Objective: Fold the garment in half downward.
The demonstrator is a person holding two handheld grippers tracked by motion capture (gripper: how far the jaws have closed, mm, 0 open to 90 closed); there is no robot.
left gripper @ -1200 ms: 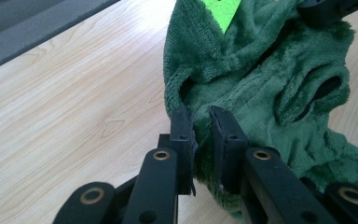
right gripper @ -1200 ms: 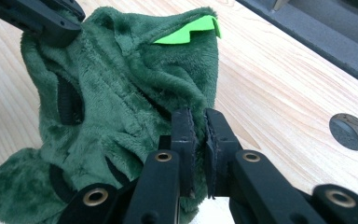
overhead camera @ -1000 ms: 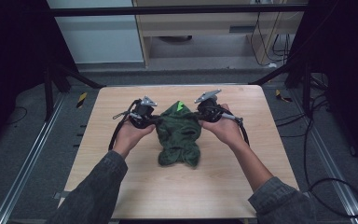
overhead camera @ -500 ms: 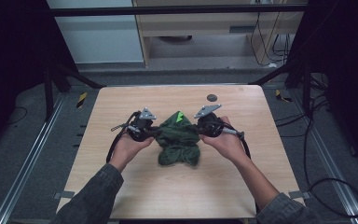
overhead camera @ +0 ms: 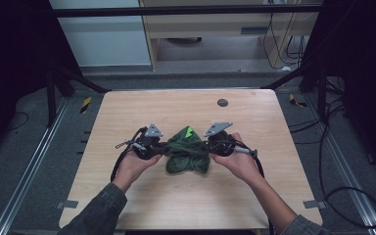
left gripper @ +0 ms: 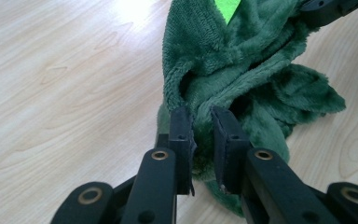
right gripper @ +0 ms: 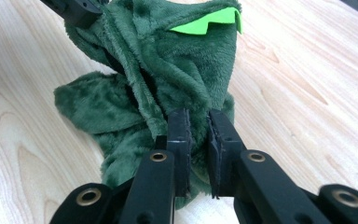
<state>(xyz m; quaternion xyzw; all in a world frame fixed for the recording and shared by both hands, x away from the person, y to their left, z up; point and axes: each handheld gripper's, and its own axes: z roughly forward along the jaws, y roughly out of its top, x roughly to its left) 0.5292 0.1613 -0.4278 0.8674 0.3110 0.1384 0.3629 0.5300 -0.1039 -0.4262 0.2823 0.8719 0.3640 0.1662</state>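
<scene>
Change: both hands and the cloth (overhead camera: 187, 152) sit nearer the person's edge of the table (overhead camera: 127, 107) than a second ago, and lower; the cloth, which hung longer toward the person then, is now bunched into a shorter heap.
Left gripper (overhead camera: 157, 147): jaws nearly closed, pinching a fold of the cloth's left edge; in the left gripper view (left gripper: 200, 133) plush fills the narrow gap between the pads.
Right gripper (overhead camera: 206, 145): jaws likewise nearly closed on a fold at the cloth's right edge; in the right gripper view (right gripper: 196, 128) fabric is clamped between the pads.
Cloth: dark green plush (left gripper: 242, 65), with a bright green patch (right gripper: 205, 21) at its far top; it is stretched between the two grippers, its lower part resting on the wood near the table's middle.
Hard to tell: what kind of garment or toy it is; the folds hide its shape, and both gripper views cut off its top.
Dark disc (overhead camera: 222, 102): on the far part of the table, well apart from the cloth.
</scene>
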